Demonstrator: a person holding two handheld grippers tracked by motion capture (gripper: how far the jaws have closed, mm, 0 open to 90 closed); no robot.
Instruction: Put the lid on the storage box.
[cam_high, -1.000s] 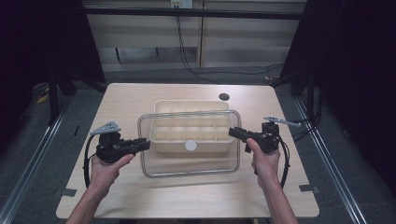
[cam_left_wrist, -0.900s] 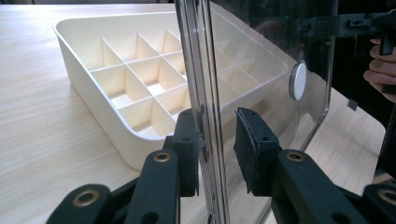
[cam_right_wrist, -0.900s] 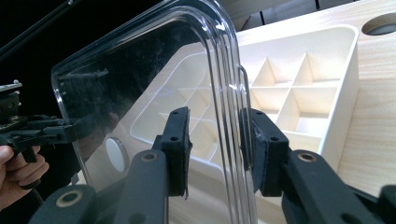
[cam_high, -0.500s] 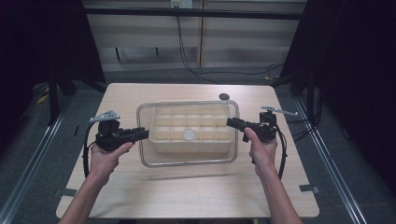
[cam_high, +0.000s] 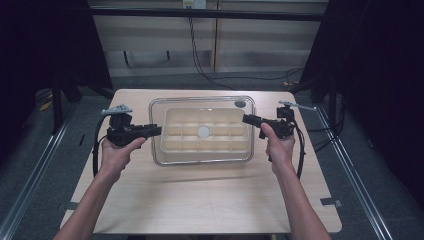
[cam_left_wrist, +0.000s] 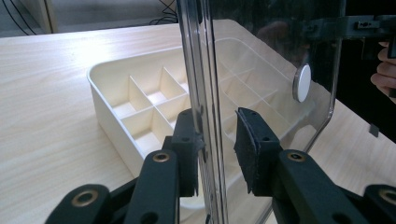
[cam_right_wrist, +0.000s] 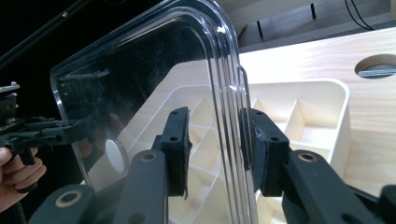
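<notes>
A clear plastic lid (cam_high: 202, 131) is held level above a cream compartment tray (cam_high: 205, 137) that rests on the wooden counter (cam_high: 200, 200), toward its far half. The lid is wider than the tray, so its rim overhangs the tray on all sides in the high view. A white round disc (cam_high: 203, 131) is seen at the lid's middle.

The left gripper (cam_high: 152, 131) is placed at the lid's left edge and the right gripper (cam_high: 248, 119) at its right edge — each carried in one of the person's hands. In the left gripper view the lid's rim (cam_left_wrist: 205, 116) is seen edge-on between the two jaws; one pad lies against it, while a small gap is left at the other pad. In the right gripper view the rim (cam_right_wrist: 231, 140) likewise stands between the jaws, with narrow gaps visible on both sides — whether the lid is truly clamped cannot be told.

A dark round hole (cam_high: 240, 104) is seen in the counter beyond the tray's far right corner.
</notes>
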